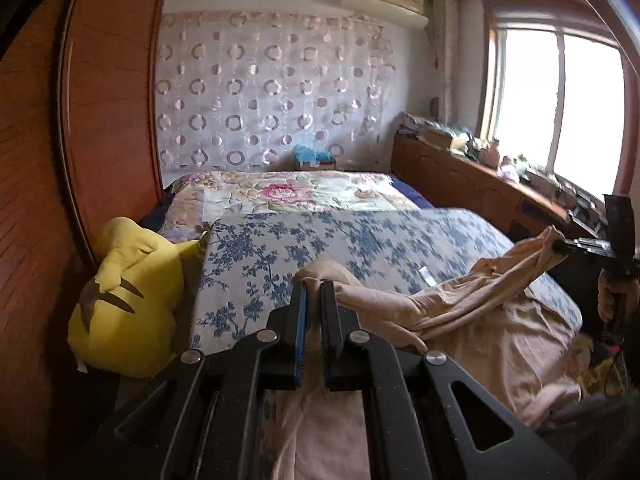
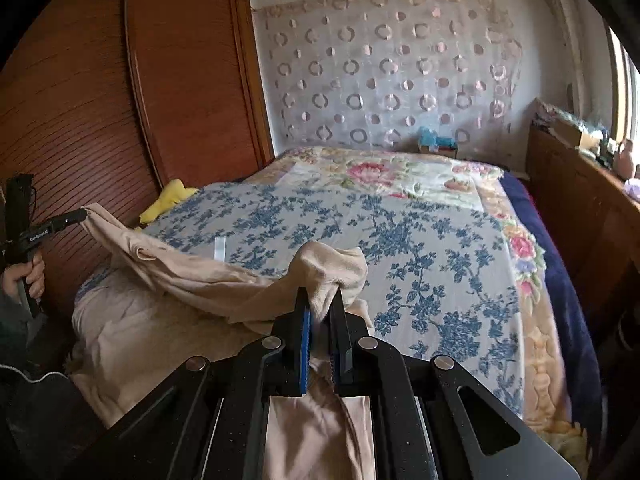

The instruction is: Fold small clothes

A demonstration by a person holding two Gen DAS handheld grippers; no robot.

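Observation:
A beige garment (image 1: 460,300) hangs stretched between both grippers above the bed with the blue-flowered cover (image 1: 360,240). My left gripper (image 1: 314,286) is shut on one end of the garment; the cloth bunches over its tips. My right gripper (image 2: 322,294) is shut on the other end (image 2: 332,268). The right gripper also shows at the right edge of the left wrist view (image 1: 560,245), pinching the cloth. The left gripper shows at the left of the right wrist view (image 2: 80,215). The garment's lower part drapes onto the bed's near end (image 2: 132,320).
A yellow plush toy (image 1: 124,300) lies at the bed's left, against a wooden wardrobe (image 1: 100,100). A wooden ledge with clutter (image 1: 480,160) runs along the right under the window. A floral quilt (image 1: 288,192) covers the far bed.

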